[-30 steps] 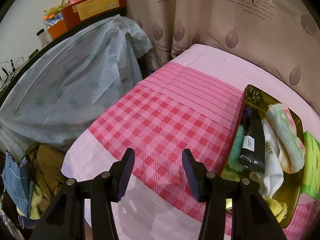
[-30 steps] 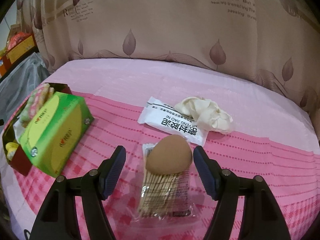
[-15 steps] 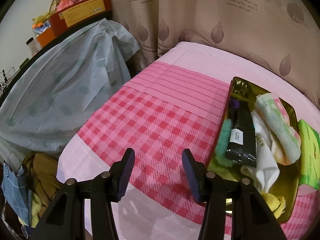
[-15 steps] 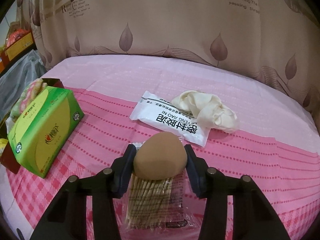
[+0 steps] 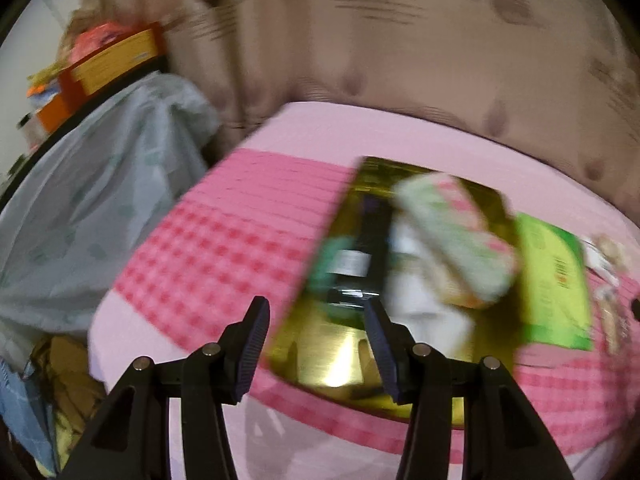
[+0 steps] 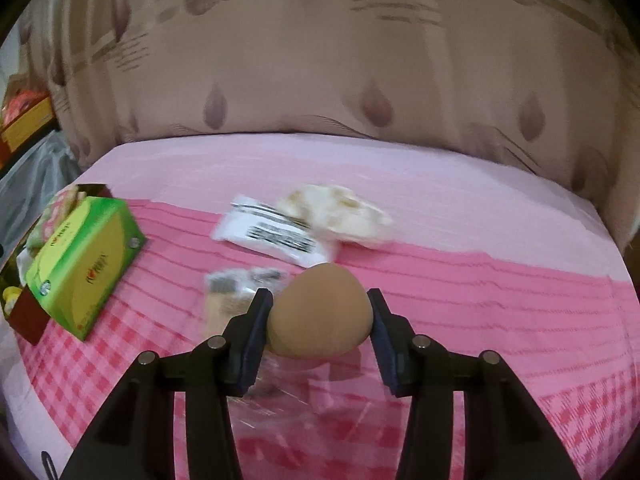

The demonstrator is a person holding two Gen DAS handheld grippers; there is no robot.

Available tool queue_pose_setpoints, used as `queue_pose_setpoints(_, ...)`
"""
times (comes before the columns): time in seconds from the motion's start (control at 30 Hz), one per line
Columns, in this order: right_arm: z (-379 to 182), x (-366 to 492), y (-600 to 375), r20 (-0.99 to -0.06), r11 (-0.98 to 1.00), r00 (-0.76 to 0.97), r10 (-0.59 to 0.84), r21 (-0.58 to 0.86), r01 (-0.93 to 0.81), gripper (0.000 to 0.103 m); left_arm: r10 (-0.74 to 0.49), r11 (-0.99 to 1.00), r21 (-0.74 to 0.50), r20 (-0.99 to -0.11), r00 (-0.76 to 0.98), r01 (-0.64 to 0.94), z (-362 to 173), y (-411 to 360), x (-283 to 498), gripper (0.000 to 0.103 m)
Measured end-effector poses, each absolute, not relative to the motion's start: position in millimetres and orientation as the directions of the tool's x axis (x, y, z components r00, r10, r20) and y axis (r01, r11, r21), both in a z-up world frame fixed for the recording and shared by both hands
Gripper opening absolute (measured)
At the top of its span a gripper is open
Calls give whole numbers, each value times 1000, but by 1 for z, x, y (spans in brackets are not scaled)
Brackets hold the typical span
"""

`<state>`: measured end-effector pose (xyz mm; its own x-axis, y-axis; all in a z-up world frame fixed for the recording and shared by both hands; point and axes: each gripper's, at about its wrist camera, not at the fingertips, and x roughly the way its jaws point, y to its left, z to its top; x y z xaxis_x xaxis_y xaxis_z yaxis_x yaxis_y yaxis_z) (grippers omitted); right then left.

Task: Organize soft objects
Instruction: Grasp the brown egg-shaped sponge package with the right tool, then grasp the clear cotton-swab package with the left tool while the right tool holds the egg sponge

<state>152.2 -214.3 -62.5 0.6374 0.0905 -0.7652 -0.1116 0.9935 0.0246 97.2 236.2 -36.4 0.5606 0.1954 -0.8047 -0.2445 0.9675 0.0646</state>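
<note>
Sponge [image 6: 320, 314] is pinched in the right hand-held gripper [image 6: 320, 320], lifted off the bed [image 6: 440, 208], probably headed left for the tray [image 5: 340, 364]. Left hand-held gripper [image 5: 316, 344] gapes empty.

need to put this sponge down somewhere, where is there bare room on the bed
Free: the plain pink strip between the curtain and the white packet, and the pink cloth to the right of the brown sponge held by the right gripper. Also the checked area left of the gold tray. Crowded: the tray, the green box beside it, the packets ahead.
</note>
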Motion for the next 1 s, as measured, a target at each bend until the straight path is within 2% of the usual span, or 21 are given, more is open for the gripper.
queue_pose_setpoints(0.1, -66, 146, -236, -773, 997, 631, 65, 22, -75, 44, 101, 989, 23, -819, 565, -144, -32, 197, 103, 50)
queue_pose_setpoints(0.23, -72, 135, -265, -782, 999, 622, 41, 32, -26, 44, -27, 998, -49, -829, 559, -24, -26, 142, 111, 58)
queue_pose_setpoints(0.43, -83, 124, -291, -795, 999, 605, 29, 48, 15, 44, -181, 983, -148, -856, 484, 106, -30, 55, 130, 58)
queue_pose_setpoints(0.8, -89, 123, -301, -797, 991, 597, 88, 129, 26, 44, -268, 957, -201, -890, 369, 212, -59, -79, 165, 58)
queue_pose_setpoints(1.0, -91, 124, -307, -795, 983, 593, 124, 180, 35, 44, -222, 971, -174, -906, 361, 162, -74, -111, 179, 58)
